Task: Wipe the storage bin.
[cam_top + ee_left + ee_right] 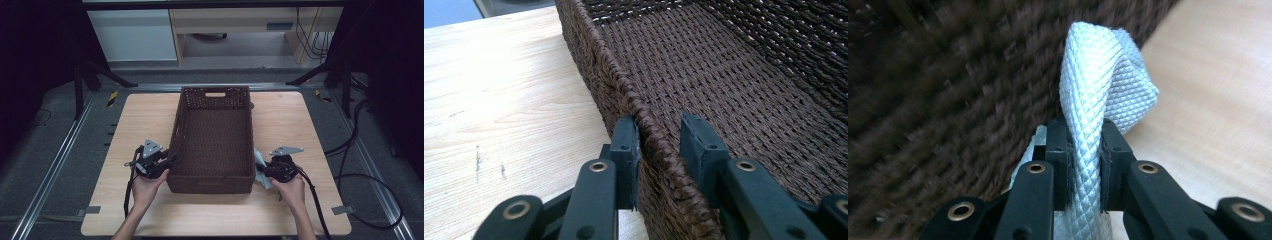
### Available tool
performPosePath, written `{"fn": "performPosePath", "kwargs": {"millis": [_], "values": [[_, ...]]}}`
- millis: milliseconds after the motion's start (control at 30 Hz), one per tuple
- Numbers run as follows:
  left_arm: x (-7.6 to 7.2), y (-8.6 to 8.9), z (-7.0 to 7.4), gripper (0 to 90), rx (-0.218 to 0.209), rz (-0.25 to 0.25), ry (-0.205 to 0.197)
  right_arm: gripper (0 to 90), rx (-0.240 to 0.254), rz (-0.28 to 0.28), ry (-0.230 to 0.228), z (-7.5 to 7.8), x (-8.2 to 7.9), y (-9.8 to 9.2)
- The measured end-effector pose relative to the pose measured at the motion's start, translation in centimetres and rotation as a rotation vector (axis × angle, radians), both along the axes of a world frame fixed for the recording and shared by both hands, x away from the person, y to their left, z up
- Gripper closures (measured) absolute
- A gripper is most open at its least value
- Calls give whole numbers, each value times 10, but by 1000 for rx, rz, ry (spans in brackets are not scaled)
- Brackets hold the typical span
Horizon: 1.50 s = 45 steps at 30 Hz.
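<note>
No writing or label readable anywhere. Left gripper [659, 145] straddling the left rim of the brown woven basket [744, 85], one pad touching the outside of the wall, the other standing clear inside; jaws partly spread. Basket mid-table [135, 120]. Blurred weave beside the right gripper [1083, 165], pressed tight on a fold of pale quilted cloth [1098, 85], lower end cut off.

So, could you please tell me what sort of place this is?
It looks like a lab bench set up for recording handling work: a wooden table framed by metal rails, black cables trailing over the floor, and office cabinets behind it.
</note>
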<state>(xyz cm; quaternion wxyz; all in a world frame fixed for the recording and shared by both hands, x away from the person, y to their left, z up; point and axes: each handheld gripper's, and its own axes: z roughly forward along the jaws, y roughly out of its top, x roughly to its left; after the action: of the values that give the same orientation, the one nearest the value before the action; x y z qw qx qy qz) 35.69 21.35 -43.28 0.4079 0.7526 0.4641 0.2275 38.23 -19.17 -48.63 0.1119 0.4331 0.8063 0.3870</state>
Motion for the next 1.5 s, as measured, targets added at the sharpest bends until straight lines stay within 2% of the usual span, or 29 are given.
{"fn": "performPosePath", "kwargs": {"millis": [67, 133, 200, 367, 433, 500, 700, 933, 1033, 1100, 1233, 1400, 1500], "values": [[0, 0, 0, 682, 5, -2, 0, 792, -16, 6, 16, -4, -2, 2], [0, 0, 0, 681, 4, -2, 1, 792, 3, 1, 18, -3, -5, 1], [0, 0, 0, 681, 4, -2, 0, 792, 26, 4, -17, 4, -9, -1], [0, 0, 0, 680, 5, -1, -2, 793, 136, 22, -162, 37, -27, -7], [0, 0, 0, 679, 6, 0, -2, 792, 138, 29, -194, 46, -33, -7], [0, 0, 0, 679, 3, -1, 0, 793, 137, 43, -201, 48, -36, -5], [0, 0, 0, 679, 3, -1, -1, 792, 79, 35, -139, 33, -35, -1], [0, 0, 0, 680, 7, -1, -2, 792, 2, 19, -31, 8, -36, 0], [0, 0, 0, 679, 7, -1, -2, 793, -11, 29, 3, 0, -38, 2], [0, 0, 0, 679, 6, -2, -2, 792, -4, 38, -2, 1, -38, 2], [0, 0, 0, 679, 5, -2, 0, 793, 36, 39, -53, 12, -42, -2], [0, 0, 0, 679, 3, -2, 1, 792, 109, 45, -164, 38, -54, -10], [0, 0, 0, 679, 2, 2, 0, 792, 127, 59, -204, 51, -62, -10]]}}
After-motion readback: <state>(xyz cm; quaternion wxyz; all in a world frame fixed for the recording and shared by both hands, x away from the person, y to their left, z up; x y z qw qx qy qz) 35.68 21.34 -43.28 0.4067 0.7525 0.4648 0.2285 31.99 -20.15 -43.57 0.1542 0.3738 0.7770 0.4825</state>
